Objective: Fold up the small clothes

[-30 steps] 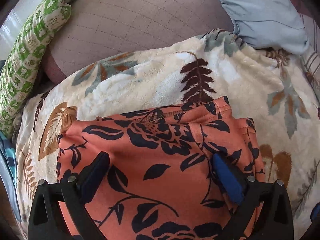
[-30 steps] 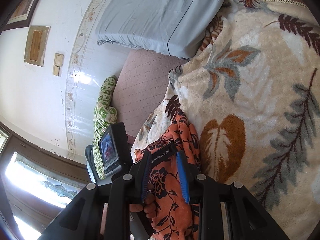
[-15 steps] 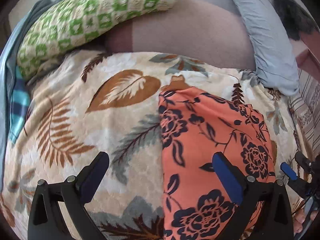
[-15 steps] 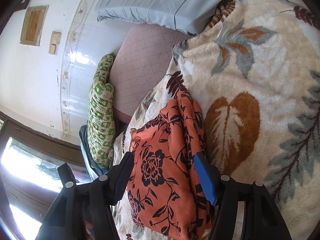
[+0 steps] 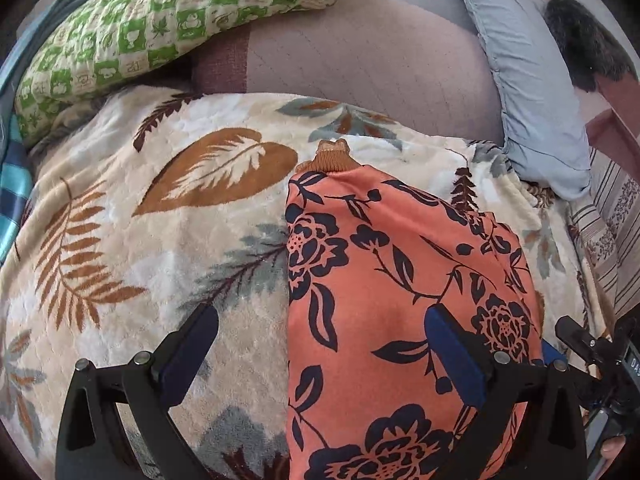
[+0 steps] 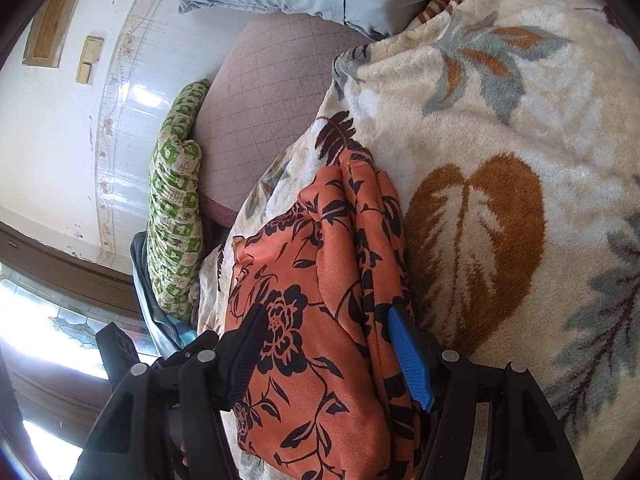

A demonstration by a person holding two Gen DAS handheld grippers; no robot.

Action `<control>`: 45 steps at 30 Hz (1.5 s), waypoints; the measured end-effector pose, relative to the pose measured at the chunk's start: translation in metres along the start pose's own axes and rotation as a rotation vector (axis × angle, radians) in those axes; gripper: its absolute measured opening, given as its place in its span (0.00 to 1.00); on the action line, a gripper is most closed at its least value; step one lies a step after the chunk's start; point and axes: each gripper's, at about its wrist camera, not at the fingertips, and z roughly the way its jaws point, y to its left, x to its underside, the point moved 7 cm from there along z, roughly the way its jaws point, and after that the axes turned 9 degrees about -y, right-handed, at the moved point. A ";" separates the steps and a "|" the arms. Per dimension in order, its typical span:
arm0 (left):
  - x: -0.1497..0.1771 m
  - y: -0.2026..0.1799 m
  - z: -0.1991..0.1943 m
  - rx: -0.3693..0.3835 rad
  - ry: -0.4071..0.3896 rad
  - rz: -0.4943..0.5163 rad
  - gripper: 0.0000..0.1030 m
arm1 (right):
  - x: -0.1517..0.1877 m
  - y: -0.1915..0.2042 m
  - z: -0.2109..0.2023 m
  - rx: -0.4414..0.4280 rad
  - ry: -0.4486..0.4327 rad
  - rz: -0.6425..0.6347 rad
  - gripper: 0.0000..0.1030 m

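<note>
You had the orange floral garment (image 5: pixel 384 300) lying folded on the leaf-print blanket (image 5: pixel 168 240) that covers the bed, with nothing gripping it. In the left wrist view its long axis ran from the bottom edge of the picture up and away toward the mauve quilted cushion (image 5: pixel 360 80), and a small rust-brown ribbed edge poked out at its far end. Its left side was a straight fold line; its right side showed stacked layers. The large brown leaf on the blanket lay just left of the garment's far end.

Your left hand-held gripper (image 5: pixel 320 356) hung over the garment's near left edge with its jaws wide apart: the right finger (image 5: pixel 454 360) was over the cloth, the left one over bare blanket, and neither pinched anything.

Your right hand-held gripper (image 6: pixel 326 356) had just been opening, and its jaws stood wide on either side of the garment's (image 6: pixel 320 280) near end. The cloth was between the pads, but they did not press it.

Beyond the garment, the green checked pillow (image 5: pixel 160 28) lay to the left of the cushion and the pale blue pillow (image 5: pixel 528 92) to its right
</note>
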 end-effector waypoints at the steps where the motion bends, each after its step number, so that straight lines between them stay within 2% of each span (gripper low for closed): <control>1: 0.000 -0.003 0.000 -0.015 -0.008 0.018 1.00 | 0.000 0.000 0.000 0.000 -0.001 0.000 0.64; 8: -0.003 -0.012 -0.006 -0.065 -0.055 0.091 1.00 | -0.003 0.003 -0.005 -0.009 -0.014 -0.012 0.64; 16: -0.010 -0.011 -0.012 -0.102 -0.107 0.125 1.00 | -0.004 -0.002 -0.002 0.007 -0.010 -0.008 0.64; 45: -0.005 -0.012 -0.005 -0.128 -0.115 0.179 1.00 | -0.005 -0.009 0.007 0.044 0.008 -0.026 0.64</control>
